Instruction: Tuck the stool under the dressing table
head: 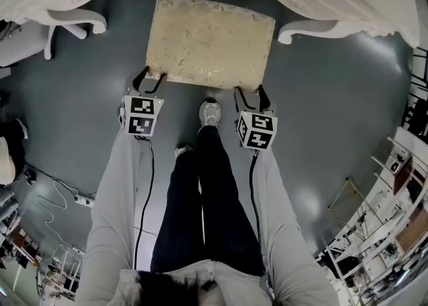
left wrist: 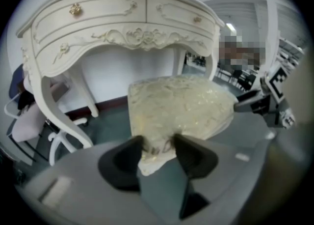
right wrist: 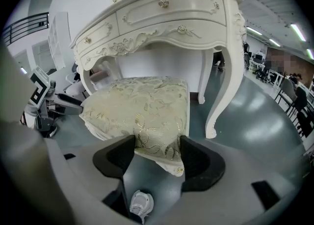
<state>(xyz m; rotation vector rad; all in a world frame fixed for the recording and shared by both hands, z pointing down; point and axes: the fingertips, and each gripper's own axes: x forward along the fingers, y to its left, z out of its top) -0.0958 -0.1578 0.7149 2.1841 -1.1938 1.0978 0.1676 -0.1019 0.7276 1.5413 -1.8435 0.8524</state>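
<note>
stool (head: 210, 43) between dressing table (head: 361, 4) legs, gaps both sides, near corners pinched by left gripper (head: 148, 79), right gripper (head: 251, 96)

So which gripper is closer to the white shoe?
Right. The right gripper grips the stool at the corner just beside the shoe; the left gripper grips the other near corner, farther off.

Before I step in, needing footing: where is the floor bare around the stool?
The floor is bare left of the stool, below the table leg, and right of it, out to the racks. Crowded behind: left gripper, right gripper, shoe; cables lower left.
</note>
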